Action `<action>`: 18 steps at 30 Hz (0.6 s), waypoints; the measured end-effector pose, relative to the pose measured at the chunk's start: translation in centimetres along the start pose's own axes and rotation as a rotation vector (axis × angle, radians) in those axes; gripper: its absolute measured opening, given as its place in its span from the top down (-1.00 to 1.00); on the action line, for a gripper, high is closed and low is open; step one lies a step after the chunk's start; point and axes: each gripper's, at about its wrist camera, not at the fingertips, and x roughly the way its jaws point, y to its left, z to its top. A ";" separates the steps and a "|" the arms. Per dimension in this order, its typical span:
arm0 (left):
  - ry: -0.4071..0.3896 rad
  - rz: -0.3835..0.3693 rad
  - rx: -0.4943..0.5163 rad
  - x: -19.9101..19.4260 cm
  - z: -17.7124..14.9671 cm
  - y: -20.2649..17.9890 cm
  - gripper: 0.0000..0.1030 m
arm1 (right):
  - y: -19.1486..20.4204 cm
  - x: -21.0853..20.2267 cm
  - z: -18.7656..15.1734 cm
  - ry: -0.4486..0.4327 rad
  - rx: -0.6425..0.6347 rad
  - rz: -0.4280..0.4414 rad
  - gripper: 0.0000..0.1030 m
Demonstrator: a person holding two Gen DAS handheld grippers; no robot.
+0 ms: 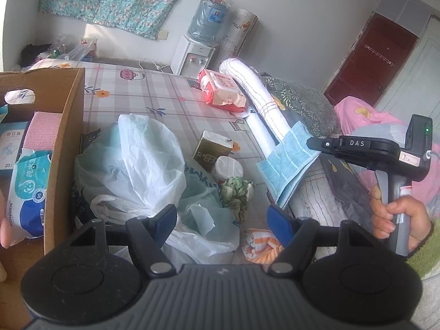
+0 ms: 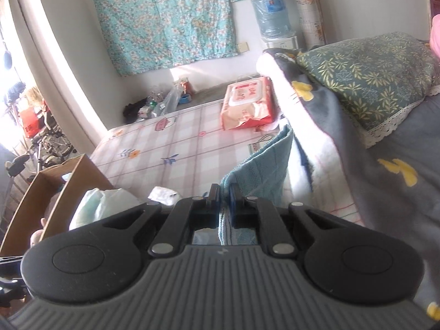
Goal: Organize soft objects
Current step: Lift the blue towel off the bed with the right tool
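Room: bedroom with white walls, a teal flowered cloth point(image 2: 167, 19) hung on the far wall and a water dispenser point(image 1: 192, 57) with a blue bottle beside it.
Bed: checked sheet point(image 1: 154, 93) with small flower prints carries nearly everything.
Blue cloth: folded light-blue cloth point(image 2: 261, 170) hangs lifted above the sheet, near the rolled white blanket point(image 1: 258, 93).
Right hand-held gripper point(image 2: 225, 195): jaws pressed together on the top edge of the blue cloth, which runs up between the pads; a person's hand point(image 1: 398, 220) grips its handle.
Left hand-held gripper point(image 1: 222, 217): blue-tipped jaws spread with nothing between them, held over the heap of white plastic bags point(image 1: 132, 165).
Cardboard box point(image 1: 66, 137): at the left of the bed, holding a blue-and-white wipes pack point(image 1: 30, 192) and a pink piece point(image 1: 41, 129) standing upright.
Red wipes pack point(image 1: 222, 90): lies on the sheet beside the end of the rolled blanket.
Small items: olive carton point(image 1: 211, 148), white round tub point(image 1: 227, 167) touching it, green crumpled cloth point(image 1: 238, 192) just beside the tub, orange striped cloth point(image 1: 261, 244) near the left jaws.
Bedding: grey quilt with yellow shapes point(image 2: 385, 181) and a leaf-print pillow point(image 2: 368, 77) at the right.
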 end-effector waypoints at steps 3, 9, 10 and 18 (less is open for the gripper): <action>-0.003 -0.003 -0.005 -0.2 -0.2 0.2 -0.43 | 1.3 -0.9 -1.2 0.014 0.055 0.091 0.89; 0.006 -0.016 -0.006 -0.2 -0.5 0.3 -0.43 | 2.4 -4.1 -3.8 -0.001 0.221 0.285 0.89; 0.009 -0.020 -0.006 -0.2 -0.6 0.3 -0.43 | 2.2 -4.7 -4.6 -0.004 0.271 0.324 0.89; 0.072 -0.061 0.011 1.6 -1.1 -0.7 -0.40 | -2.4 -5.3 -12.1 -0.001 0.568 0.319 0.89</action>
